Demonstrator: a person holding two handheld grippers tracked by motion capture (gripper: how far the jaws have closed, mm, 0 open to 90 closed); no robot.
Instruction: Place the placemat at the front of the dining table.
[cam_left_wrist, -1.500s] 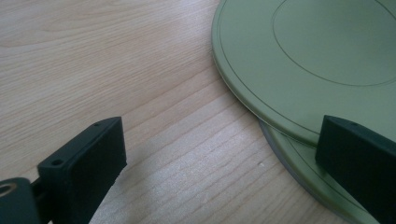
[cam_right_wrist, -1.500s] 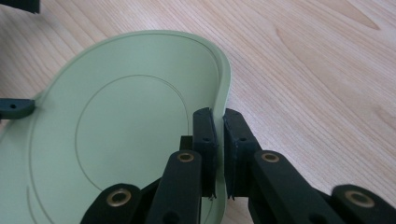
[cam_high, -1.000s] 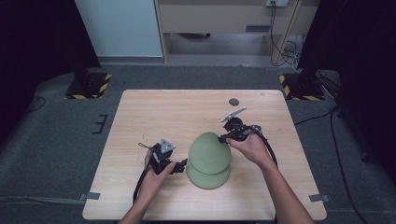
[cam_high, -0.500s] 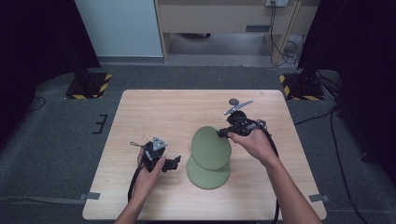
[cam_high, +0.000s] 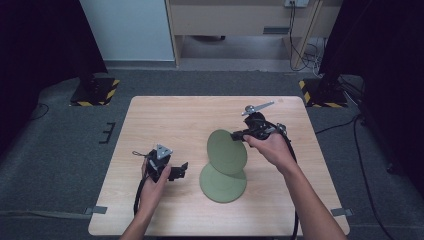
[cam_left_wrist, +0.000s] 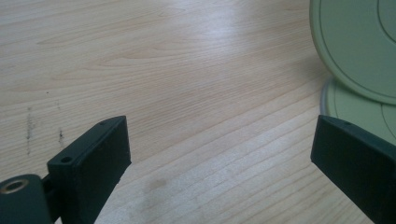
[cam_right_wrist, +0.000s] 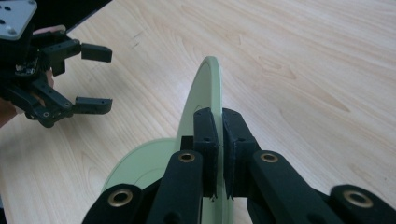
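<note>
Two round green plates are on the wooden table (cam_high: 165, 120). One plate (cam_high: 223, 184) lies flat; the other plate (cam_high: 227, 151) is raised and tipped up on edge above it. My right gripper (cam_high: 239, 135) is shut on the raised plate's upper rim. The right gripper view has the gripper (cam_right_wrist: 220, 140) pinching the thin rim of the held plate (cam_right_wrist: 205, 88), with the flat plate (cam_right_wrist: 144, 163) below. My left gripper (cam_high: 182, 170) is open with nothing in it, left of the plates. Its own view has bare wood at the gripper (cam_left_wrist: 219, 163), with the tipped plate (cam_left_wrist: 359, 42) and flat plate (cam_left_wrist: 359, 112) at right.
The table's far half is bare wood. Stand bases with yellow-and-black stripes sit on the grey floor beyond the far left corner (cam_high: 95, 92) and the far right corner (cam_high: 320, 92). Cables trail from both grippers toward the table's near edge.
My right gripper has risen and tipped the top plate up off the lower one. My left gripper has drawn back to the left, away from the plates, still open.
</note>
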